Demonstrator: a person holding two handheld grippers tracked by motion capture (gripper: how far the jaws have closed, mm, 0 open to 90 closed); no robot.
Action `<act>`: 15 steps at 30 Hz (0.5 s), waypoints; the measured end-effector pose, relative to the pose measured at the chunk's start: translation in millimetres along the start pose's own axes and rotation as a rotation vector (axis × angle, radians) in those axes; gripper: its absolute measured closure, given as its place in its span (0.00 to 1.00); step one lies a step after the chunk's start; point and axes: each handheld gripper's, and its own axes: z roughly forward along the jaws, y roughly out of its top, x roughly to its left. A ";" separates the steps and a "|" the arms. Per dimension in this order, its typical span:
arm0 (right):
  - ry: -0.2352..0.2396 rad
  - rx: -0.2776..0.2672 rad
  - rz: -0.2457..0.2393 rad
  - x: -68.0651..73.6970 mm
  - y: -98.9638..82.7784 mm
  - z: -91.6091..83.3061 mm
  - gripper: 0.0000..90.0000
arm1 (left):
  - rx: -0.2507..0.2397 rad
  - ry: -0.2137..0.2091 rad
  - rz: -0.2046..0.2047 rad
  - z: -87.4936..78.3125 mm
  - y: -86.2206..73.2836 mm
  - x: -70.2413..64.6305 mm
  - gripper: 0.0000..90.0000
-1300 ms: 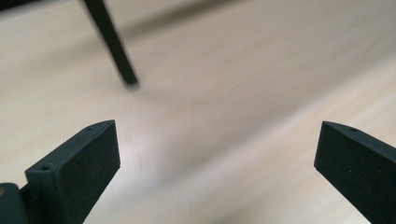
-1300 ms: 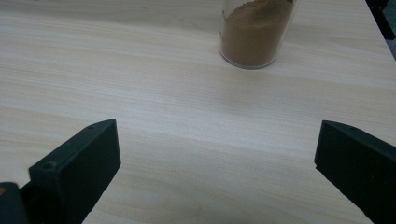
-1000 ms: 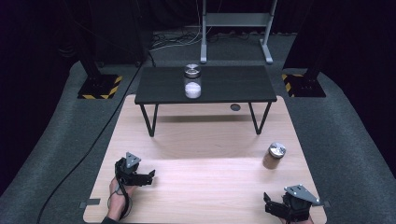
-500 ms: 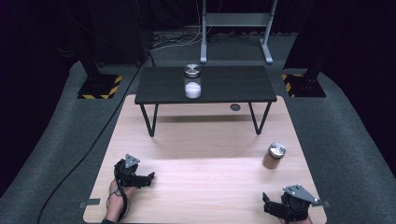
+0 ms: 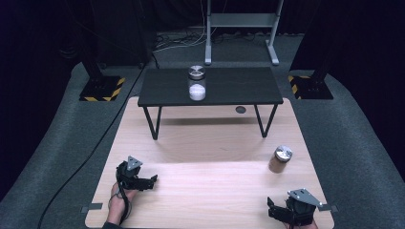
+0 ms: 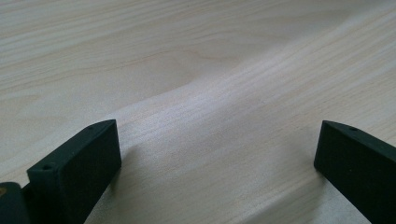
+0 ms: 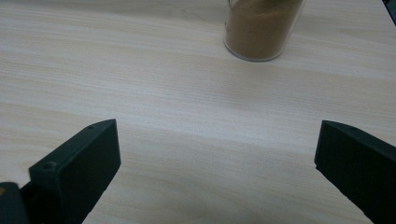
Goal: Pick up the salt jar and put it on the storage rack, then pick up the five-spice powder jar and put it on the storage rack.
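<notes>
Two jars: white-filled jar (image 5: 197, 84), brown-filled jar (image 5: 282, 158); left tongs (image 5: 152, 181), right tongs (image 5: 270, 210) wide open, empty

Overhead forward-down; gripper views near tabletop (image 6: 224, 70)

Two lidded jars: brown-filled jar (image 5: 281, 159) on wooden table (image 5: 210, 191), white-filled jar (image 5: 197, 83) on black bench (image 5: 239, 86).

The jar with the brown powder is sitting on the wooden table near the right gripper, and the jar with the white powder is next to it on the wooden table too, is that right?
Not quite. The brown-powder jar does stand on the wooden table near the right gripper, but the white-powder jar stands on the small black table farther back, as the high view shows.
</notes>
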 end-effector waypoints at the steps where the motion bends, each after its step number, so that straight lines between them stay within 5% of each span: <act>1: 0.000 0.000 0.000 0.0 0.0 0.0 0.00 | 0.000 0.000 0.000 0.0 0.0 0.0 0.00; 15: -0.011 -0.012 0.000 0.4 -1.3 -1.9 0.00 | -0.002 0.002 -0.004 1.0 0.5 0.0 0.00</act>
